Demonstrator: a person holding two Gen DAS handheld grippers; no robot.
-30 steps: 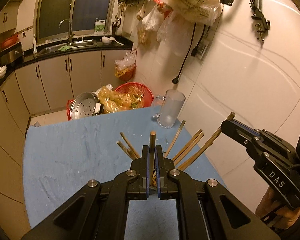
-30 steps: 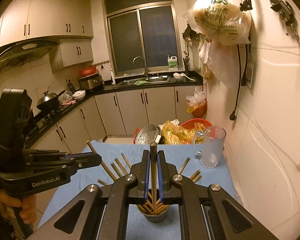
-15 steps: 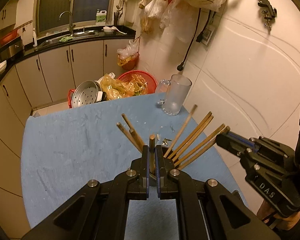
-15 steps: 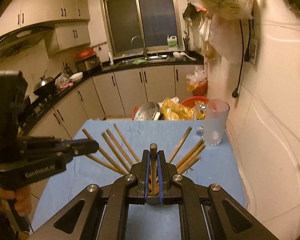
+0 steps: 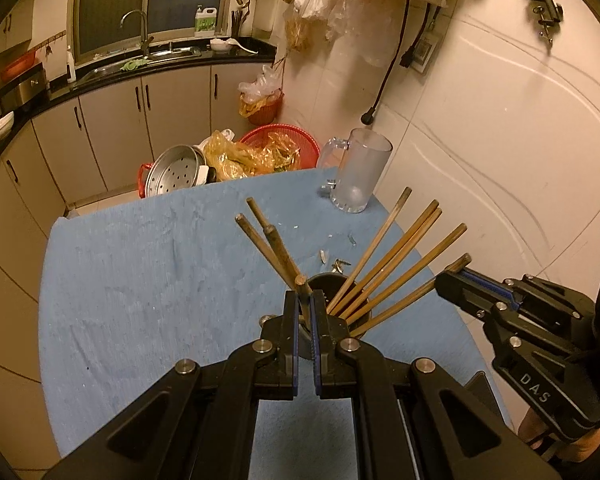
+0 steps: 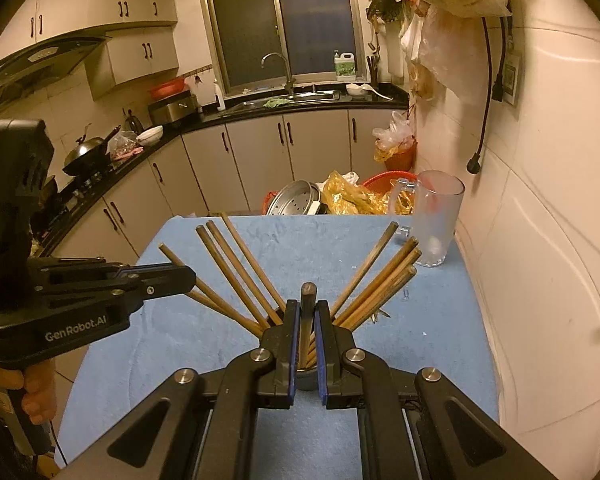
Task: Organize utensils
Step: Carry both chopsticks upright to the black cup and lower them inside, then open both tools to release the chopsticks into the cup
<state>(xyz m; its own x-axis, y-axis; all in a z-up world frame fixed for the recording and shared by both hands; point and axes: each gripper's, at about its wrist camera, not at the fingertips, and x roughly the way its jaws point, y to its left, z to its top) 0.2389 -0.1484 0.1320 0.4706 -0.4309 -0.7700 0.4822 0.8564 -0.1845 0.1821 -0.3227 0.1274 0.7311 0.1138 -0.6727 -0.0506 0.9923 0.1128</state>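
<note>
Now both tongs are clamped on a chopstick apiece. Left tongs (image 5: 306,300) pinch a chopstick (image 5: 303,292) over the cup (image 5: 328,280); right tongs (image 6: 308,312) grip another chopstick (image 6: 307,300) above that cup, where more chopsticks (image 6: 236,272) fan out. It stands on the blue-covered bench (image 5: 140,280), a mug (image 5: 358,176) well apart.

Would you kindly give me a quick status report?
Left gripper and right gripper each shut on a chopstick, over the cup. Other chopsticks fan out there.

Matt wooden chopsticks (image 6: 240,276), seemingly metal cup (image 6: 306,380), nubby cloth (image 5: 140,280).
</note>
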